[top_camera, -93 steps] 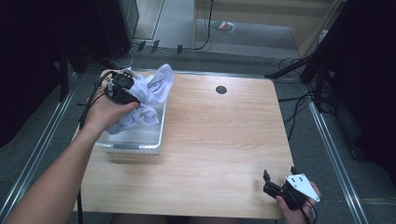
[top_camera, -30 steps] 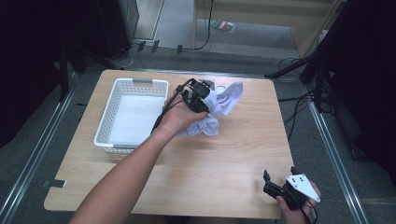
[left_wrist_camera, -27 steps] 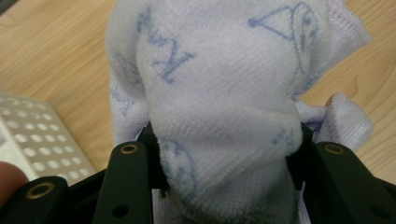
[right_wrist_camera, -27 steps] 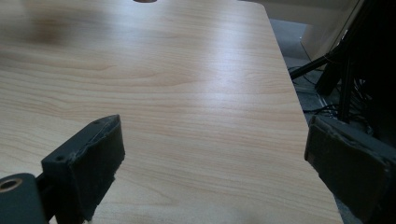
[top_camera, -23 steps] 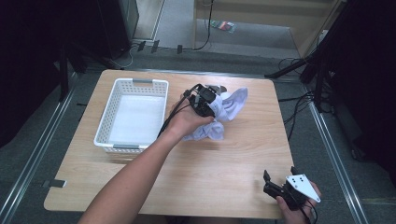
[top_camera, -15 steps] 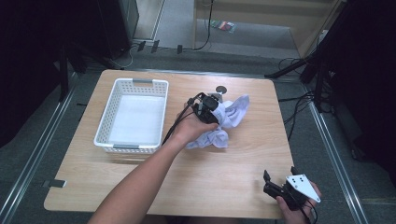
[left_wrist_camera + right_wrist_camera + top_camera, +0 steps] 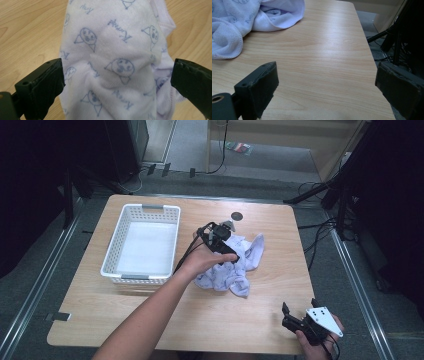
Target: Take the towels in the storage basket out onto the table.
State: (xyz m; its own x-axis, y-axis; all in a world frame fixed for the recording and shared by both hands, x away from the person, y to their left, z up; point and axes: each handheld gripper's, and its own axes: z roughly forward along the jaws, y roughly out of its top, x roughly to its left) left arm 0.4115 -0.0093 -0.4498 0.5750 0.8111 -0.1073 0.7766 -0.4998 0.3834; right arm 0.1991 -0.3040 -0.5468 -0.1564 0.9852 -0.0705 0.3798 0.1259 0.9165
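A soft, pale lilac cloth (image 7: pixel 235 267), printed with small blue faces and script, is shown lying crumpled on the wooden table (image 7: pixel 150 320), near its middle and somewhat toward the right edge. The left gripper (image 7: pixel 223 237) is held over the cloth's far part. Its jaws have just been opening and are seen spread wide in the left gripper view, with the terry-like cloth (image 7: pixel 117 65) bunched between them but not pressed by the ribbed black pads. A white plastic basket (image 7: pixel 142 245), rectangular with perforated walls, is placed beside the cloth toward the left edge. The right gripper (image 7: pixel 300 320) is held near the near right corner, jaws wide apart over bare wood grain, with a hemmed fold of cloth (image 7: pixel 249 17) seen beyond.
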